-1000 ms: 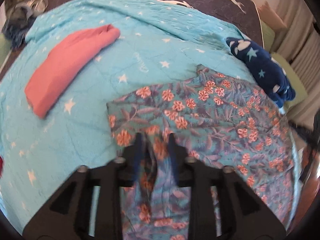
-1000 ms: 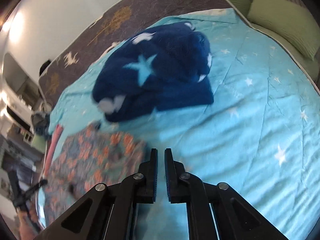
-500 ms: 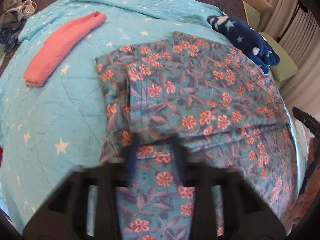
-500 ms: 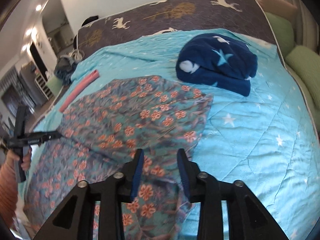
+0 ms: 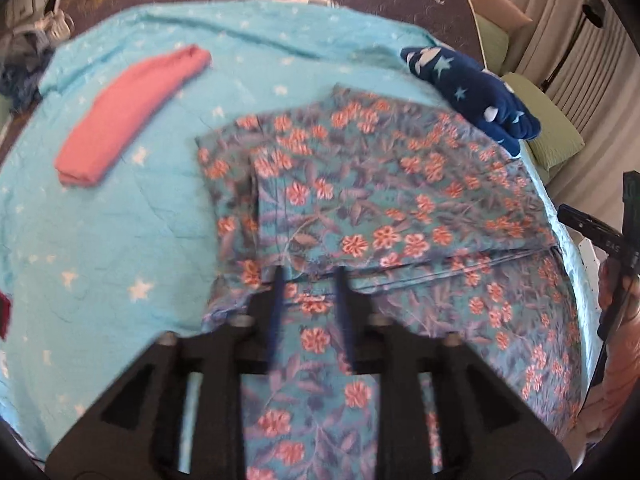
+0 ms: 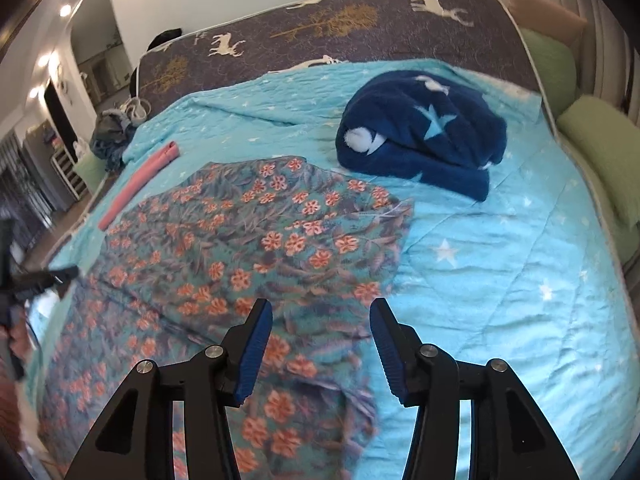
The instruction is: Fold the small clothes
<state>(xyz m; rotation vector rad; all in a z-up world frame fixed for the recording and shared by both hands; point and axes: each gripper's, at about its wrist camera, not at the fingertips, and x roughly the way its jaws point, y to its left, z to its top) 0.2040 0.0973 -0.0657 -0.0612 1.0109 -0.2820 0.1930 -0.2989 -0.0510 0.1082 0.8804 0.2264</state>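
A floral teal garment with orange flowers [image 5: 380, 216] lies on the bed, its far half folded over the near half; it also shows in the right wrist view [image 6: 248, 248]. My left gripper [image 5: 309, 280] is open and empty, just above the garment's fold edge. My right gripper [image 6: 320, 316] is wide open and empty, above the garment's right side. A folded pink garment [image 5: 128, 112] lies to the left, seen too in the right wrist view [image 6: 136, 184].
A dark blue starry fleece [image 6: 424, 140] lies bundled at the far right of the turquoise star quilt [image 6: 500, 264]. Green pillows [image 6: 600, 148] line the right edge. A pile of grey clothes [image 6: 112, 132] sits at the far left corner.
My left gripper has let go of the floral garment after laying it over, and has pulled back. My right gripper has opened wide and swung over the garment.
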